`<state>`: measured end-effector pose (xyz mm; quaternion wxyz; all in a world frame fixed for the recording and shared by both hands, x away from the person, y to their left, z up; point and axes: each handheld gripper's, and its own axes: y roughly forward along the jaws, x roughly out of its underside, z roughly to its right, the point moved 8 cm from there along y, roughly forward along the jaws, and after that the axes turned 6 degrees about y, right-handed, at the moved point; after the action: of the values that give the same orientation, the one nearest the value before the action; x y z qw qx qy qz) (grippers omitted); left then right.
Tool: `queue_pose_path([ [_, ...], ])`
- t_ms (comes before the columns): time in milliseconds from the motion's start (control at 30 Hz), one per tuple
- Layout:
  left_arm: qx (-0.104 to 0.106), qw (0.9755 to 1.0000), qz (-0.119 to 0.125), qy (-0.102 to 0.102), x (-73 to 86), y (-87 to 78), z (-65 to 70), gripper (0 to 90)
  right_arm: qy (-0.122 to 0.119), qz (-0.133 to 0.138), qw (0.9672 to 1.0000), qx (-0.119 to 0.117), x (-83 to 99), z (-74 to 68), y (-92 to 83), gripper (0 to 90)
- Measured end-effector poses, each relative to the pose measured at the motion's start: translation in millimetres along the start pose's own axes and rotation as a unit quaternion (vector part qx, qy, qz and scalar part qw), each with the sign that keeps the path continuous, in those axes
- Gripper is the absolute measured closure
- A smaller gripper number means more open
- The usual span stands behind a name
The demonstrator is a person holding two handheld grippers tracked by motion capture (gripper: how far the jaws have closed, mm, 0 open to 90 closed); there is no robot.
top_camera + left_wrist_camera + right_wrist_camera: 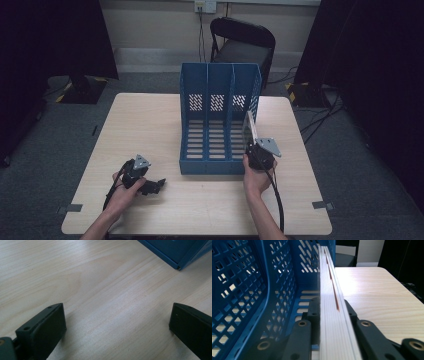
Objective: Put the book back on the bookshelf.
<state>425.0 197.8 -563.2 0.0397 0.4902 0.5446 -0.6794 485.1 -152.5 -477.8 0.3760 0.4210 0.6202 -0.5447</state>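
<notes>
A blue three-slot file rack (218,100) stands at the middle of the wooden table. My right gripper (255,150) is at the rack's front right corner, shut on a thin book (248,127) held upright on edge. In the right gripper view the book's pale page edges (332,315) run straight ahead between my jaws (329,307), close along the rack's right wall (307,262); I cannot tell whether it is inside the slot. My left gripper (157,184) rests low near the table's front left, open, with bare wood between its jaws (117,322).
A corner of the rack (175,252) lies ahead of the left gripper. A black chair (245,45) stands behind the table (150,125). Dark curtains hang at both sides, and cables run over the floor at the right.
</notes>
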Motion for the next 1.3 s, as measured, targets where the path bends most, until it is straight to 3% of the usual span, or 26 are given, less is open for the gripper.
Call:
queue_pose_path([
  [300,0.0,1.0,0.0,0.0,0.0,0.0,0.1,0.2,-0.009,0.0,0.9999,-0.011,-12.1,-1.9,-1.0,67.2],
  [400,0.001,1.0,0.0,0.001,0.0,0.0,0.2,0.2,-0.014,-0.006,0.9998,-0.014,-13.3,-2.6,1.9,69.4],
  [500,0.001,1.0,0.001,0.0,0.0,0.0,0.3,0.2,-0.016,-0.008,0.9998,-0.007,-12.2,-1.9,3.5,75.9],
  [900,0.001,1.0,0.001,0.001,0.0,0.0,0.5,0.2,-0.014,0.016,0.9993,0.031,-10.3,-4.1,2.0,76.2],
  [1300,0.001,1.0,0.001,0.001,-0.1,0.0,0.5,0.2,-0.021,0.013,0.9996,0.016,-12.9,-3.3,0.2,70.3],
])
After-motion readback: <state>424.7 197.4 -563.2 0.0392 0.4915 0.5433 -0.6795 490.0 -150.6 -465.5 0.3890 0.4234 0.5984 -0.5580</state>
